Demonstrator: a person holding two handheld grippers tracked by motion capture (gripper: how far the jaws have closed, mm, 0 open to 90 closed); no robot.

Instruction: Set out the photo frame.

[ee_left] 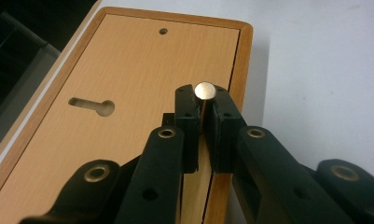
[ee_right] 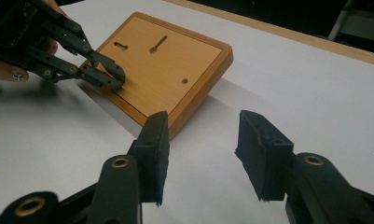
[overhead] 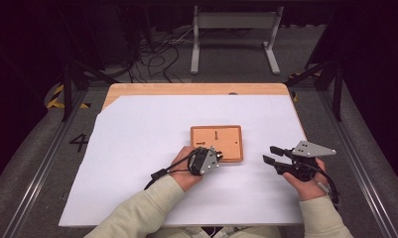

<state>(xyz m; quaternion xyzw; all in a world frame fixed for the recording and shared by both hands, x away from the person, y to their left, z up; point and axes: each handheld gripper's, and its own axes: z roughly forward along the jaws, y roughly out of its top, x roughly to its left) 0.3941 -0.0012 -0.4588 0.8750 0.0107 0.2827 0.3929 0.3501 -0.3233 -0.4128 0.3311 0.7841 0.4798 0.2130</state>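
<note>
At lower right of the high view, the right gripper [overhead: 270, 154] hovers with jaws apart, empty. At centre, the left gripper [ee_left: 204, 103] pinches a round metal pin [ee_left: 205, 90] over the wooden board [overhead: 229, 136] on the white table [overhead: 137, 129].

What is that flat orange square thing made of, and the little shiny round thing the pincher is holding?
The square board looks like wood, or wood-look laminate: pale orange with fine straight grain lines, a smooth matt face and a darker rounded rim. The round knob, pinched by the left hand-held gripper, looks like metal: silvery with a slight brass tint, and it glints. Whether the board is solid wood can't be told.
</note>
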